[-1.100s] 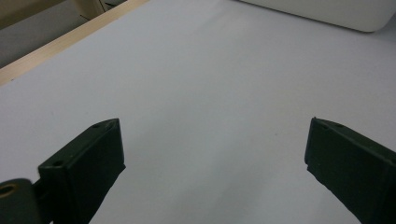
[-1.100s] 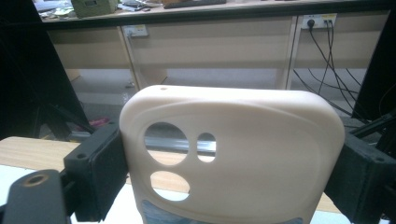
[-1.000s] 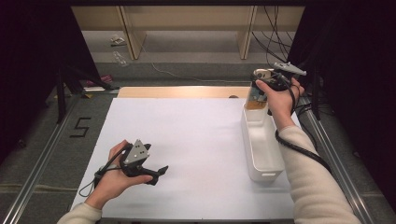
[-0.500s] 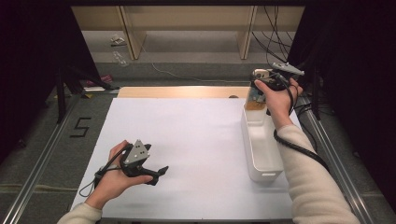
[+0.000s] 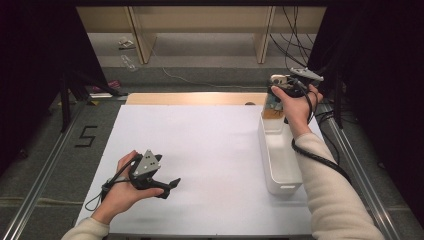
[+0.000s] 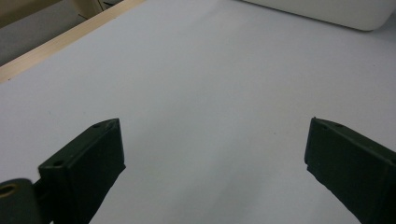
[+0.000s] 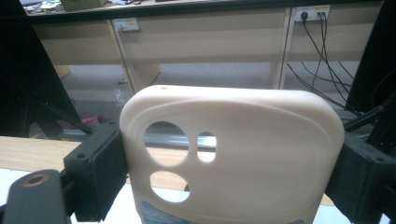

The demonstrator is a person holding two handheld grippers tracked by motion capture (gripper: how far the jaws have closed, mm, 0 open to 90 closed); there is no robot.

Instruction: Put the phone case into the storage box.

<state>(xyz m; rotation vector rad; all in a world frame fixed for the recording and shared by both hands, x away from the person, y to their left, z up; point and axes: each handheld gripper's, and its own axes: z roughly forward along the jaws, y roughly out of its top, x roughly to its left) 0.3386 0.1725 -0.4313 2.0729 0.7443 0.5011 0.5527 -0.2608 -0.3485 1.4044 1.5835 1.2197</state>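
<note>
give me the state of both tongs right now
Left tongs: open, nothing between them, low over the white table.
Right tongs: shut on a cream phone case, held above the white bin.

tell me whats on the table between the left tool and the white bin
Nothing: in the high view the stretch of white table from the left tool to the white bin is bare.

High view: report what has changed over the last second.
Nothing visibly changed. The right gripper stays shut on the cream plastic phone case above the white oblong bin; the left gripper rests open on the white table.
</note>
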